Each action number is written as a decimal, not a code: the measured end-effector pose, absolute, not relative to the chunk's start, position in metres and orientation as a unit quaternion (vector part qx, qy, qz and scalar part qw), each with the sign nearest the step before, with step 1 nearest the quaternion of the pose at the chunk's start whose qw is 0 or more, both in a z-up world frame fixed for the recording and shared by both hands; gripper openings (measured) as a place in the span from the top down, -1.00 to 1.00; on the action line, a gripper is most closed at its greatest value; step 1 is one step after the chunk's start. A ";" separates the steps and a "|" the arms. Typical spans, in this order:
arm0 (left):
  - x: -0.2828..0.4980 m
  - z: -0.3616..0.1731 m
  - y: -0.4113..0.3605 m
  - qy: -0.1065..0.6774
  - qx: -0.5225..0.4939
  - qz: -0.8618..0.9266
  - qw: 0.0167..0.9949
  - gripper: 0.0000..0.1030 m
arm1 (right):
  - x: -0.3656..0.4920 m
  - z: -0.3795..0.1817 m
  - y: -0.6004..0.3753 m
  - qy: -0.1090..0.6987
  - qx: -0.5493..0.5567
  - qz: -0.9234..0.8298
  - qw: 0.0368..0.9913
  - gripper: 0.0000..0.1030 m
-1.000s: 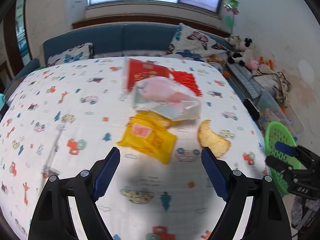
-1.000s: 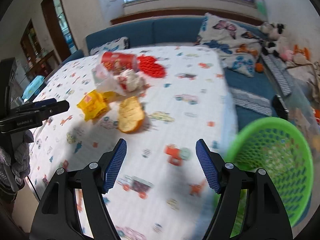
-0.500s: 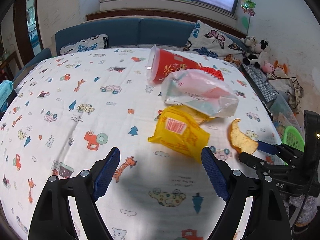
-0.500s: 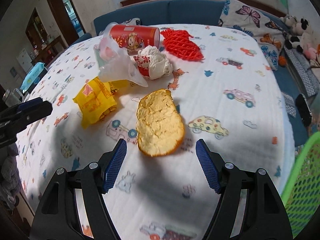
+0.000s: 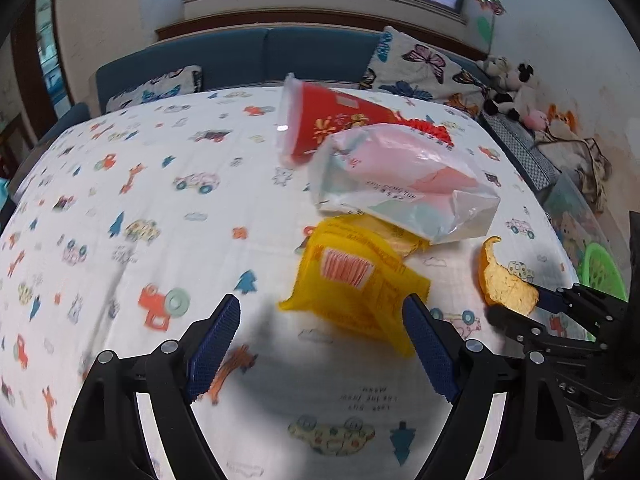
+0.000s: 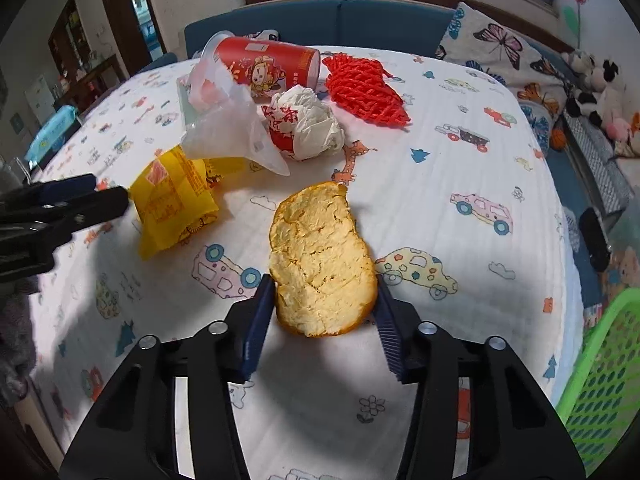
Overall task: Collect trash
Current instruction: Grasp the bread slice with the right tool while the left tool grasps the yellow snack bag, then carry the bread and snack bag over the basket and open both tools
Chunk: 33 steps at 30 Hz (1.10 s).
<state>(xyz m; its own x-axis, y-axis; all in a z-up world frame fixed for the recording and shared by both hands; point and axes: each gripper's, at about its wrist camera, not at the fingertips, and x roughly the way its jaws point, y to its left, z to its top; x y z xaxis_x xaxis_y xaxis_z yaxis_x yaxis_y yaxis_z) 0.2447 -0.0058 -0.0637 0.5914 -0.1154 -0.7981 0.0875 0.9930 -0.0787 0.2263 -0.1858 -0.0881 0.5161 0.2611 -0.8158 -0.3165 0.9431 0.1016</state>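
Two blue pads of the right gripper [image 6: 325, 322] flank the near, wide end of the orange peel [image 6: 320, 260], and the jaws are closing on it, the pads already at its edges. The peel lies on the bench [image 6: 460, 168] with its long axis running straight away from this gripper, so the pinch goes across its short width; it is plainly the right hand's piece, since it sits well off to the right of the left gripper [image 5: 320, 344]. That left gripper hangs spread wide and holds nothing, with the yellow wrapper [image 5: 360, 280] just ahead of it and a little right of its centre line, one corner reaching toward its right finger. Beyond the wrapper lie the clear plastic bag [image 5: 400, 184] and the red cup [image 5: 332, 124] on its side. From the right gripper, a crumpled paper wad [image 6: 308, 124] and a red foam net [image 6: 366, 92] sit farther out, and the green basket [image 6: 600, 380] stands close at its right, off the bench edge, which I judge to be where the peel should go.
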 end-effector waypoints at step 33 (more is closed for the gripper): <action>0.251 -0.082 -0.019 0.463 -0.033 -0.132 0.876 0.37 | 0.171 -0.057 -0.237 0.439 0.016 0.151 0.886 0.15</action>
